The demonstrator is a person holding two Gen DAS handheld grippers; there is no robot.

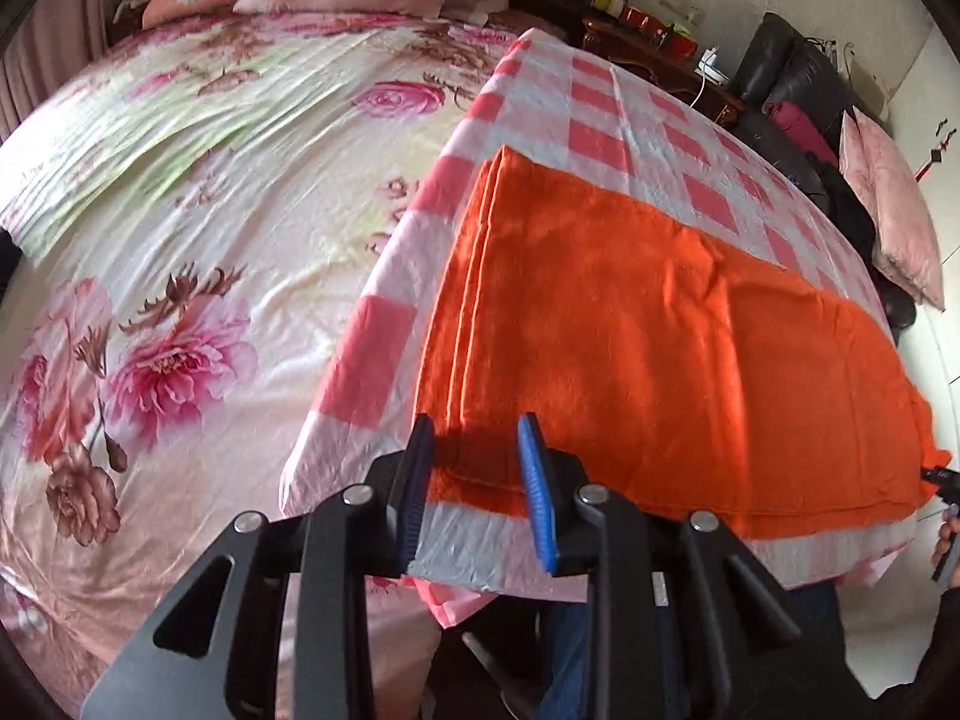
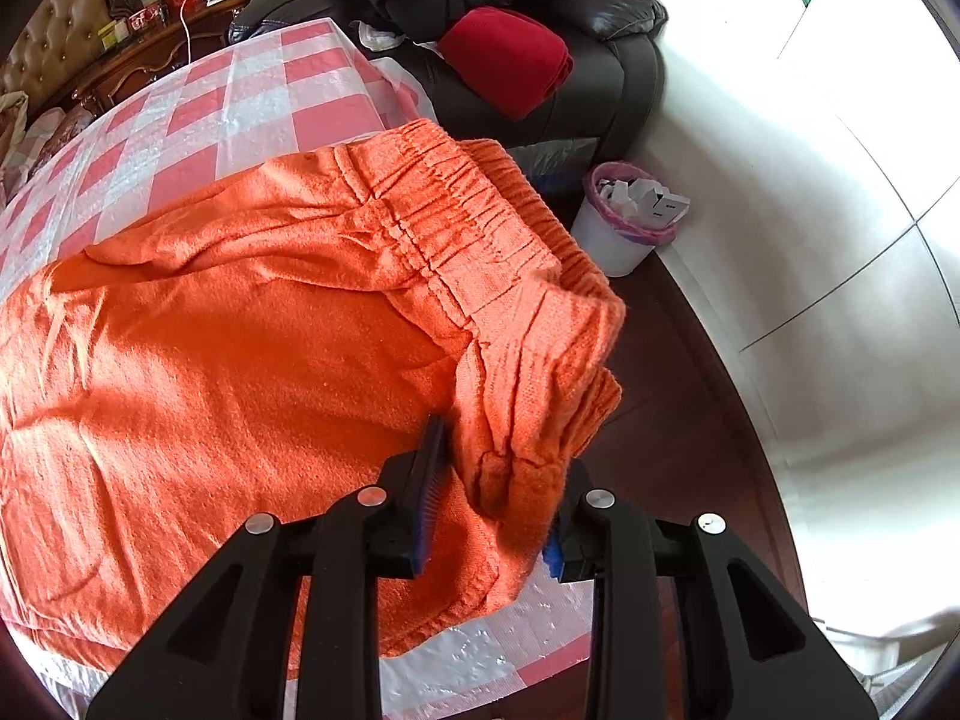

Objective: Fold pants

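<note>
Left gripper: fingers spread over the hem end of the fuzzy orange knit pants, flat on the pink-checked plastic-covered table, ready to bite. Right gripper: fingers pinching bunched waistband corner, probably for lifting.

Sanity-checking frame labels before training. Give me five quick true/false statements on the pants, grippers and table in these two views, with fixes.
1. The orange fleece pants lie on a pink-and-white checked tablecloth. True.
2. The right gripper has bunched waistband fabric between its fingers. True.
3. The left gripper is clamped shut on the pants. False: its jaws stand apart at the hem end.
4. The elastic waistband lies flat on the table. False: its near corner is lifted and bunched.
5. A white waste bin with a pink liner stands on the table. False: it stands on the floor.
</note>
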